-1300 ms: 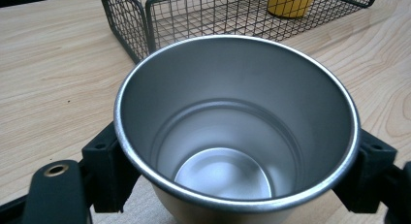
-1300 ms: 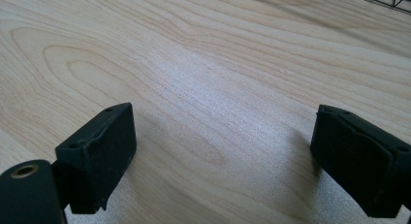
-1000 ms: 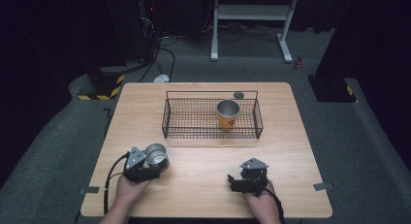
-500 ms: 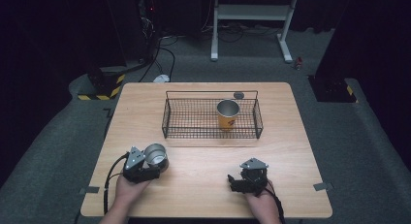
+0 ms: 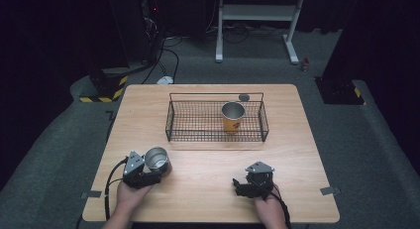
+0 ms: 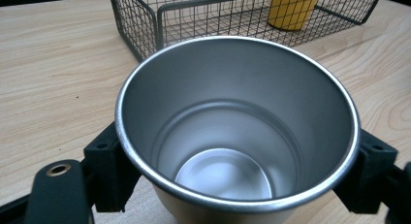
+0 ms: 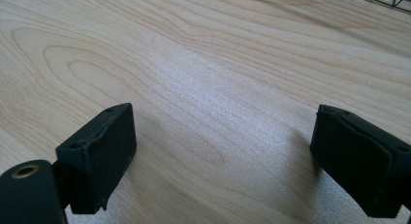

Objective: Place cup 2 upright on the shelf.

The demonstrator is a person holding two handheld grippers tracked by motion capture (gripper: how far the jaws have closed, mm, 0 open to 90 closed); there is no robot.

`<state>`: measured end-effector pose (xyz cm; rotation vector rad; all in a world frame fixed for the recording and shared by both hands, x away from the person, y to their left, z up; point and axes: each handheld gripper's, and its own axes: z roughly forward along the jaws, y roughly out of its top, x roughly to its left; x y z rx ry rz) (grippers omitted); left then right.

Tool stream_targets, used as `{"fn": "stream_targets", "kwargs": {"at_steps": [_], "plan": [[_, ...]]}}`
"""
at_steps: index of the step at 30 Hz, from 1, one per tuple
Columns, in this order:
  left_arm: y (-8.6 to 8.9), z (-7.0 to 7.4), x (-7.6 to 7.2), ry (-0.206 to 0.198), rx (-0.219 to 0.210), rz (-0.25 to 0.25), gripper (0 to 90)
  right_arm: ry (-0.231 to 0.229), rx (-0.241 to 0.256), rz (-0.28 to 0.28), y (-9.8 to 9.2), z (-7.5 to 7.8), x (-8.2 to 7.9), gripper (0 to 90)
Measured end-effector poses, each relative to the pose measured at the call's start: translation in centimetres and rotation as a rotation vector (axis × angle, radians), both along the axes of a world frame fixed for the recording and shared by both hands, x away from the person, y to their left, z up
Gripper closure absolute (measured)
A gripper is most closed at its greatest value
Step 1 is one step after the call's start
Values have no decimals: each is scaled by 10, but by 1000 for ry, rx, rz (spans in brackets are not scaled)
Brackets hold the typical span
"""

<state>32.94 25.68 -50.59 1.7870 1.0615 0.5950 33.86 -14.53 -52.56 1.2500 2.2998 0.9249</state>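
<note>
A plain steel cup [image 5: 157,158] sits near the table's front left, its mouth up, held between the jaws of my left gripper [image 5: 154,166]. In the left gripper view the cup [image 6: 232,117] is empty and my left gripper [image 6: 237,175] is shut on its sides. My right gripper [image 5: 241,185] rests low at the front right, open, with bare wood between its jaws [image 7: 223,156]. A yellow cup with a steel lining [image 5: 233,117] stands upright inside the black wire basket [image 5: 171,121] at mid-table.
The basket [image 6: 145,20] and yellow cup [image 6: 293,8] lie just beyond the steel cup. A small grey disc [image 5: 243,96] lies behind the basket. Bare wooden tabletop [image 5: 208,164] separates the two grippers. A white stand [image 5: 257,13] is on the floor behind.
</note>
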Motion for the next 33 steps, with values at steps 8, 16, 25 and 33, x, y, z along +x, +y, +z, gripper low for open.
{"fn": "stream_targets", "kwargs": {"at_steps": [8,16,25,33], "plan": [[-1,6,-3,2,-20,10,188,0,1,2,0,0,0,94],[-7,17,0,15,8,21,187,-2,7,-2,-4,0,1,98],[-22,35,9,-1,27,26,187,2,14,-33,-17,2,4,128],[-34,51,12,-40,36,10,187,-12,0,-30,-22,0,5,126]]}}
